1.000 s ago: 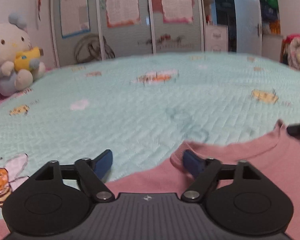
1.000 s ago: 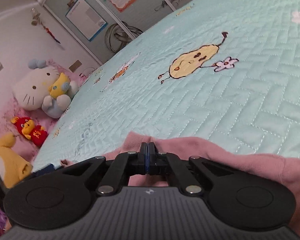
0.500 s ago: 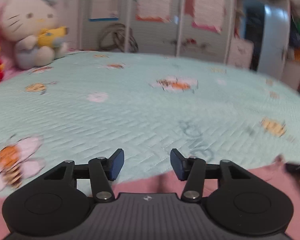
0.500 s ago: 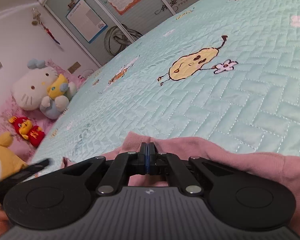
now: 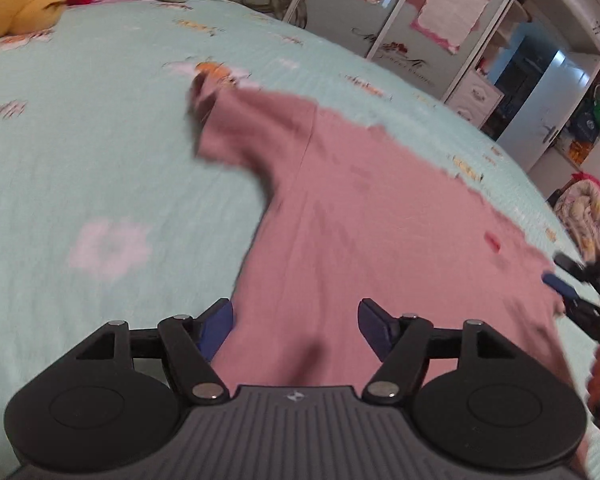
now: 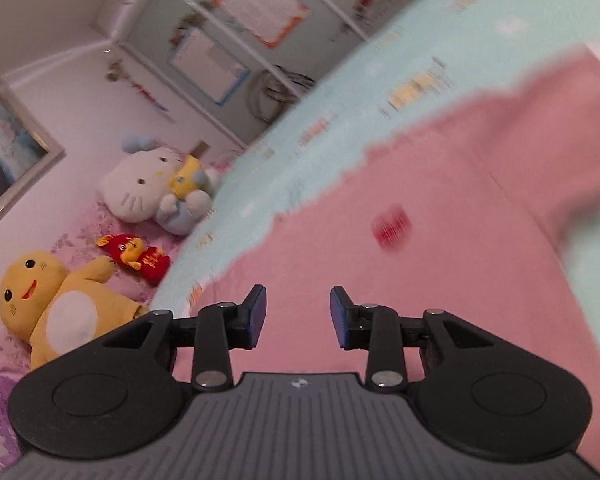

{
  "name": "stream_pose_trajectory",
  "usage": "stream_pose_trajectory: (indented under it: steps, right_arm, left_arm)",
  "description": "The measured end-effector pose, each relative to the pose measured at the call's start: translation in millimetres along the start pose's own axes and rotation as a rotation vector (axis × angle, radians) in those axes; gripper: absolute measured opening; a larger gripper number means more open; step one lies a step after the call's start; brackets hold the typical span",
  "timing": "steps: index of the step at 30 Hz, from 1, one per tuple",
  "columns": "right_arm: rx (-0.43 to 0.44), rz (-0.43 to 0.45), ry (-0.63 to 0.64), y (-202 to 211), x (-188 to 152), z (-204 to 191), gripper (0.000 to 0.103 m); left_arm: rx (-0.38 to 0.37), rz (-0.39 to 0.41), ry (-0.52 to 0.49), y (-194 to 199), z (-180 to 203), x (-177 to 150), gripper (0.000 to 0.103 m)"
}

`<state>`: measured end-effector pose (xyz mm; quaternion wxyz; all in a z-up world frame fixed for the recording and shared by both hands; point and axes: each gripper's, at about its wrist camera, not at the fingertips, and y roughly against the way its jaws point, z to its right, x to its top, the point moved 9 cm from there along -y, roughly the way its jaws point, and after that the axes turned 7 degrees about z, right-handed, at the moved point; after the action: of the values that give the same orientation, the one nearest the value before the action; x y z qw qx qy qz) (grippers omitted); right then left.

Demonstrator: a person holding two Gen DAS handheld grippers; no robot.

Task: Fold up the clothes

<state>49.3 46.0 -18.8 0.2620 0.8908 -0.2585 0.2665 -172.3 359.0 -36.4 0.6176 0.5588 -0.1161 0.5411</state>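
Left gripper (image 5: 296, 320) gapes wide over the near edge of the pink shirt (image 5: 380, 208), nothing pinched, its jaws just opening. Right gripper (image 6: 298, 316) has jaws part-open, just parting, empty above the cloth. The shirt lies spread on the bed (image 5: 80, 140), one sleeve (image 5: 236, 128) flung outward. Risk: both hands swing fast, so a rushed grab could snag one layer and skew the fold. Further off everything smears; the red mark (image 6: 392, 226) is perhaps a label. The shirt's far hem and right side run out of frame.
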Motion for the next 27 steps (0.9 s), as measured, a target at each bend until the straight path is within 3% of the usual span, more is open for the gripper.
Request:
stream_pose_trajectory:
  steps: [2, 3, 4, 5, 6, 8, 12, 17, 19, 22, 23, 24, 27]
  right_arm:
    - [-0.092, -0.064, -0.019, 5.2, -29.8, 24.0, 0.035]
    - [-0.108, -0.055, -0.011, 5.3, -37.1, 34.9, 0.016]
    - [-0.127, -0.043, -0.014, 11.6, -36.1, 34.4, 0.013]
    - [-0.146, -0.03, -0.018, 17.9, -35.2, 33.8, 0.015]
    - [-0.164, -0.018, -0.022, 24.3, -34.3, 33.1, 0.025]
    - [-0.135, 0.016, -0.032, 44.1, -35.0, 10.9, 0.034]
    - [-0.059, 0.011, 0.017, 80.2, -59.3, -33.0, 0.035]
    - [0.043, -0.113, -0.033, 100.6, -118.2, -57.3, 0.035]
    - [0.102, -0.161, -0.024, 107.4, -142.1, -72.8, 0.035]
    - [0.143, -0.28, 0.028, 106.8, -187.8, -82.4, 0.035]
    - [0.092, -0.356, 0.075, 103.3, -208.7, -77.2, 0.026]
    - [0.066, -0.326, 0.142, 104.3, -214.7, -76.3, 0.012]
    - [0.029, -0.325, 0.248, 114.7, -213.2, -97.6, 0.024]
  left_arm:
    - [0.002, 0.055, -0.072, -0.3, -0.8, -7.0, 0.074]
    - [0.008, 0.066, -0.087, 0.5, 0.1, -6.7, 0.074]
    - [0.017, 0.069, -0.089, 1.5, 1.3, -4.8, 0.073]
    - [0.027, 0.072, -0.092, 2.5, 2.5, -2.9, 0.073]
    - [0.021, 0.075, -0.058, 7.9, 0.4, -1.2, 0.073]
    - [-0.007, 0.084, 0.046, 23.2, -7.2, 2.1, 0.073]
    - [0.01, 0.112, 0.203, 58.7, -38.1, 0.8, 0.073]
    - [-0.016, 0.08, 0.388, 100.0, -83.8, -19.0, 0.073]
    - [-0.026, 0.056, 0.362, 112.2, -87.2, -27.8, 0.072]
    - [0.035, 0.043, 0.23, 120.8, -83.1, -38.8, 0.072]
    - [0.057, 0.031, 0.202, 121.9, -81.0, -42.1, 0.072]
    - [0.072, 0.02, 0.177, 123.3, -77.3, -43.9, 0.072]
    - [0.132, -0.018, 0.065, 128.2, -61.1, -49.4, 0.072]
